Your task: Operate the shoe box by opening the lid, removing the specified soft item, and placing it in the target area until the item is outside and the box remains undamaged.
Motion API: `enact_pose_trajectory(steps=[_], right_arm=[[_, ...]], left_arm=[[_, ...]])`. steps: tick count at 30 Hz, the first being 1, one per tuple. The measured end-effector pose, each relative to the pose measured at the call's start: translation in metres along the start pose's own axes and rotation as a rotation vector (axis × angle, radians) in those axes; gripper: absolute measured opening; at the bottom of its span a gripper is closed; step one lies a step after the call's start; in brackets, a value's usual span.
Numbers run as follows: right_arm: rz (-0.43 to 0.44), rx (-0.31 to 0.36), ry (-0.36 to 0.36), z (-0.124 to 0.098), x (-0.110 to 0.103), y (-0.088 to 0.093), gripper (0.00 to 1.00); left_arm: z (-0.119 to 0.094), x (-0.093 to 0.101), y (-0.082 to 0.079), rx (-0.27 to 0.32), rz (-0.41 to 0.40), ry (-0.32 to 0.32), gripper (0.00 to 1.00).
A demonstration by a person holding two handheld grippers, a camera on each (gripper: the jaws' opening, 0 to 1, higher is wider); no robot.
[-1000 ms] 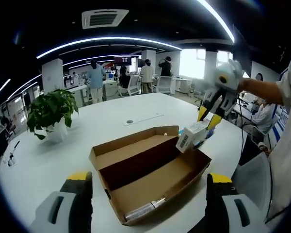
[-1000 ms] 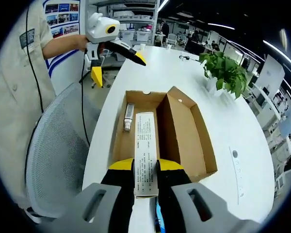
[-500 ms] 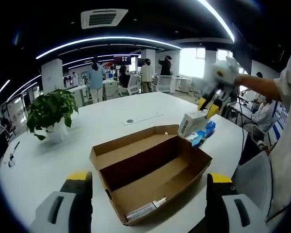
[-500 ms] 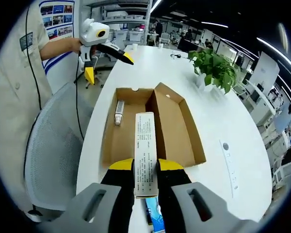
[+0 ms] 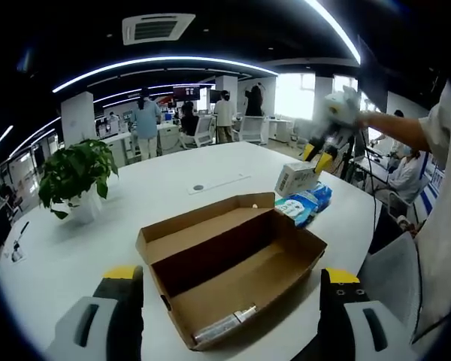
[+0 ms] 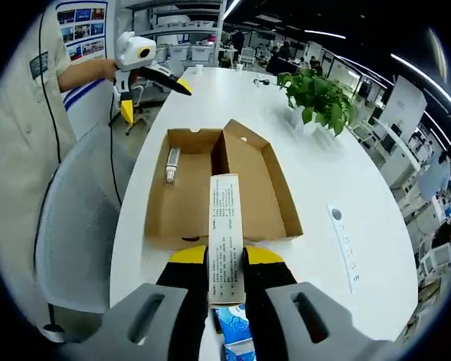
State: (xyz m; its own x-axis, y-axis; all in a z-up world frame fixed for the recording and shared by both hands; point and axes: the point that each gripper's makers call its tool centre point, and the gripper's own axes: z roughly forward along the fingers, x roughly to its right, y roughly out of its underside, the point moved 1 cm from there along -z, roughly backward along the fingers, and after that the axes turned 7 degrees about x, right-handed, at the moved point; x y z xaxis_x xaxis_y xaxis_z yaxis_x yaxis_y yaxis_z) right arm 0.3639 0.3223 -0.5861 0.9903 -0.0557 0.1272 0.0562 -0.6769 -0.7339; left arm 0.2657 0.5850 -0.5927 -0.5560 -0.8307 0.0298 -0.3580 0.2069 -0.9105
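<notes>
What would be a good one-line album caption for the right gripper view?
Right claw grips a white carton above an open cardboard shoe box on a white table.

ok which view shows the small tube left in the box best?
Right gripper view: the tube lies in plain sight on the floor of the shoe box. In the left gripper view it sits low at the near corner, partly cut by the box wall.

Open office with curved ceiling light strips (image 5: 158, 64), bright windows (image 5: 295, 96), and a grey mesh chair (image 6: 71, 226).
</notes>
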Motion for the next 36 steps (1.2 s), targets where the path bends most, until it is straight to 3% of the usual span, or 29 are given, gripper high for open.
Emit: enact_pose_trajectory(steps=[17, 36], right_arm=[[0.007, -0.035, 0.048, -0.021, 0.022, 0.028, 0.15], [0.034, -0.099, 0.097, -0.043, 0.047, 0.072, 0.15]], left_arm=[[0.010, 0.000, 0.001, -0.004, -0.004, 0.009, 1.00], [0.021, 0.005, 0.002, -0.019, -0.001, 0.040, 0.99]])
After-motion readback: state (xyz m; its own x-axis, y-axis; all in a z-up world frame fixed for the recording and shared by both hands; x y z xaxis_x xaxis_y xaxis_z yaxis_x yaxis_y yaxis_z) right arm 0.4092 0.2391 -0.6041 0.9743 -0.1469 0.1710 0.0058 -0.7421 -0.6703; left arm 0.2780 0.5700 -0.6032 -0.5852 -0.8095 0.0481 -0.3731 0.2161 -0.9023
